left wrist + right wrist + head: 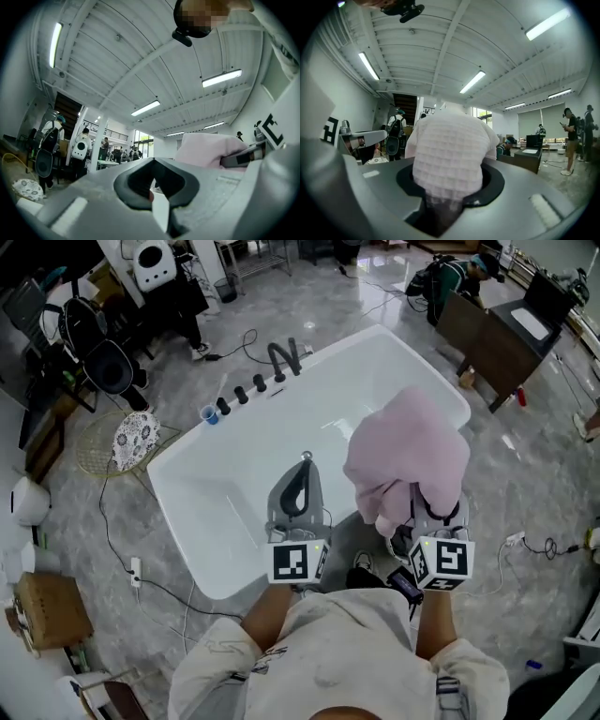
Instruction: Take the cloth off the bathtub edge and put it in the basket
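The right gripper (424,512) is clamping the cloth (408,454), which is bunching over its jaws above the tub (216,512); the left gripper (302,472) is sitting closed, empty.

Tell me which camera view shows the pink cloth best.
The head view: the whole cloth, bunched in the right gripper, with the bathtub behind it. The right gripper view shows only its waffle weave between the jaws; the left gripper view, one pink edge.
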### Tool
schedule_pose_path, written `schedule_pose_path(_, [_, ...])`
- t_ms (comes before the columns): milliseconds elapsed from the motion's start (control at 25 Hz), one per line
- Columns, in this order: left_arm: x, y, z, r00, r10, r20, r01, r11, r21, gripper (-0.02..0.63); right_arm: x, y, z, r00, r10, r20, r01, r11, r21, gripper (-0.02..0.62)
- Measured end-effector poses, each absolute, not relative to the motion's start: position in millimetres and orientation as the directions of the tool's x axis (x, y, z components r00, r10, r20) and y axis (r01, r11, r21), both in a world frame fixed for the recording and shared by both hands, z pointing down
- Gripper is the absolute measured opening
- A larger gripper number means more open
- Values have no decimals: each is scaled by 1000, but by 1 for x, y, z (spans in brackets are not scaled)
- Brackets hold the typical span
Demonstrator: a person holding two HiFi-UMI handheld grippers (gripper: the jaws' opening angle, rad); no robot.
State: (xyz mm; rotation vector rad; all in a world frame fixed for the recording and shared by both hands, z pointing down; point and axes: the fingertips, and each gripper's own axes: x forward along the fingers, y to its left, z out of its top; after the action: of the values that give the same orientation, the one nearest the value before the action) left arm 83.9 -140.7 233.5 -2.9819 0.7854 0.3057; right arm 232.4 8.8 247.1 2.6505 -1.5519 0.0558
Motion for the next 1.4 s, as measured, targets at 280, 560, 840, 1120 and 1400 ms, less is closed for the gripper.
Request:
schedule_pose_path(280, [165, -96, 239, 927, -327, -183, -330, -944, 13, 2, 281, 78, 257, 632, -771, 82, -775, -630, 46, 169])
schedule_pose_path(560, [237, -48, 248, 976, -152, -154, -152, -988, 6, 2, 319, 137, 262, 750, -655, 92, -659, -751, 34, 170])
schedule_pose_path(840, [290, 1, 258, 990, -25, -136, -25, -1000, -2, 2, 348, 191, 280, 819, -562, 118, -566, -824, 5, 169])
schedule_pose_path(1120, [317, 21, 269, 994, 32, -107, 32, -999, -5, 2, 368, 206, 307, 834, -525, 169, -532, -846, -1, 170])
schedule_pose_path(1400, [345, 32, 304, 996, 59, -64, 59, -998, -4, 0, 397, 208, 375, 824, -502, 262, -509, -859, -45, 170])
